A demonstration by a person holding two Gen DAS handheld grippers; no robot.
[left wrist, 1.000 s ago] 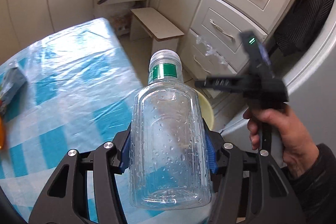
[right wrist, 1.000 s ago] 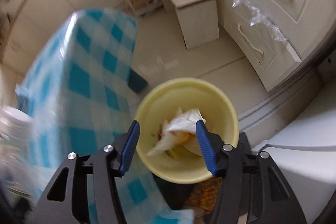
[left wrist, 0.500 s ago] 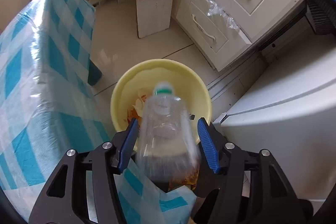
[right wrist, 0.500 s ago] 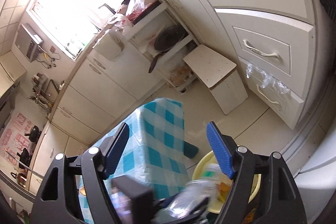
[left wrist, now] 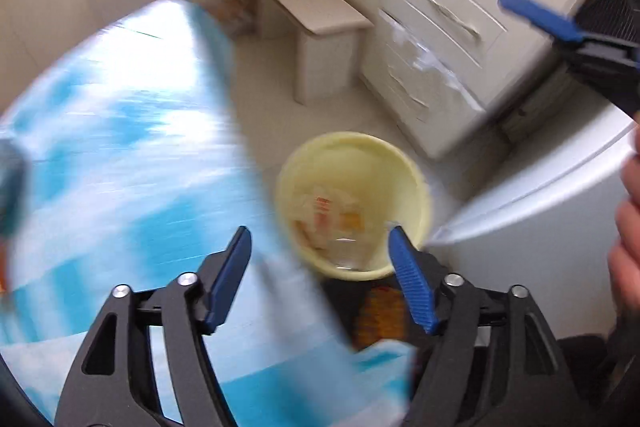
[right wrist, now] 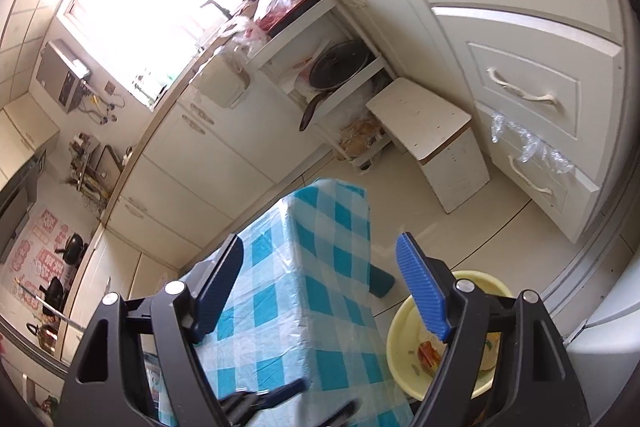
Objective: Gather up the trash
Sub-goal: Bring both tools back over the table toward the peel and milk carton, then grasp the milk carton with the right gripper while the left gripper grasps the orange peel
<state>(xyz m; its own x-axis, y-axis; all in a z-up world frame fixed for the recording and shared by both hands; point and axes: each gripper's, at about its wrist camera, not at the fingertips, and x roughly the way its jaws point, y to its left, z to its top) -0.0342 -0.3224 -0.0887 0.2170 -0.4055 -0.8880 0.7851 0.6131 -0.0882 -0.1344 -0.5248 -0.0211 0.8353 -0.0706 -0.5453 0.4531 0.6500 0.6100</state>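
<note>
The left gripper (left wrist: pixel 320 267) has just been opening, nothing between its jaws; the bottle (left wrist: pixel 348 251) lies in the yellow bin (left wrist: pixel 416 183) at one o'clock (blurred). Drop done. The right gripper (right wrist: pixel 320 283) gapes empty too; next, more table (right wrist: pixel 320 307) trash.

My yellow trash bin (left wrist: pixel 416 163) stands upright on the pale kitchen floor, just beside the corner of the table with the blue-and-white checked cloth. The bin is round and open-topped, and through my left camera its rim reads as a full, if motion-blurred, circle. Inside lies a clear plastic bottle (left wrist: pixel 352 247), resting against the near wall on crumpled white, orange and red wrappers (left wrist: pixel 324 205). From my right camera only part of the bin (right wrist: pixel 404 323) shows, low at the right, with orange and red scraps (right wrist: pixel 426 353) inside.
</note>
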